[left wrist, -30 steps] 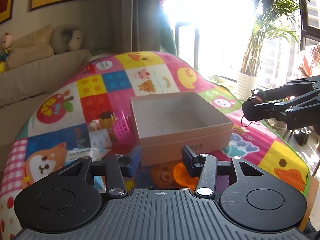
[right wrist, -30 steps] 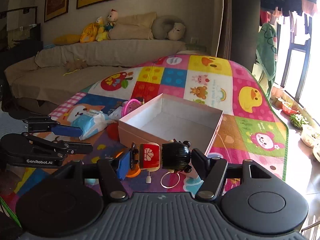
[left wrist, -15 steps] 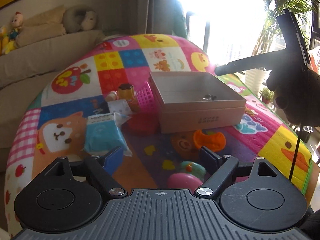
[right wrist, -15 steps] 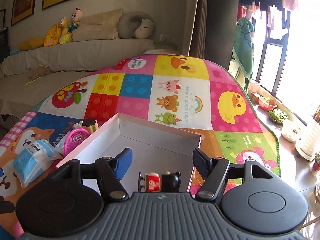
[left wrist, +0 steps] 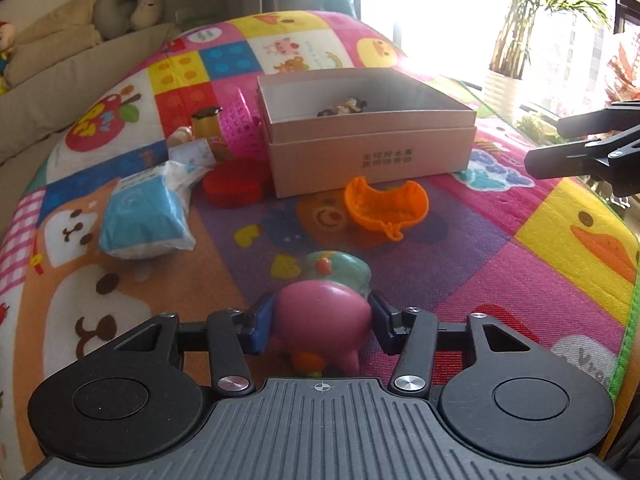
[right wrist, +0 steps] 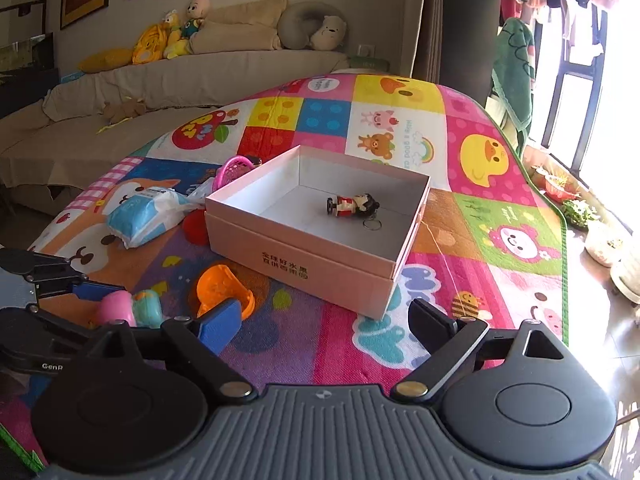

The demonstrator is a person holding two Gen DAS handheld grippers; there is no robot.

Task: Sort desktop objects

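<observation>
My left gripper is shut on a pink and teal toy figure low over the play mat; it also shows in the right wrist view. My right gripper is open and empty, held back from the pink cardboard box. A small doll keychain lies inside the box and its top shows in the left wrist view. An orange cup-shaped toy lies in front of the box.
A blue tissue pack, a red lid, a pink basket and a small yellow bottle lie left of the box. A sofa stands behind the mat. Potted plants stand at the right.
My right gripper opened, dropped the doll keychain into the box and pulled back. My left gripper moved down and back to the pink and teal toy and closed on it.
</observation>
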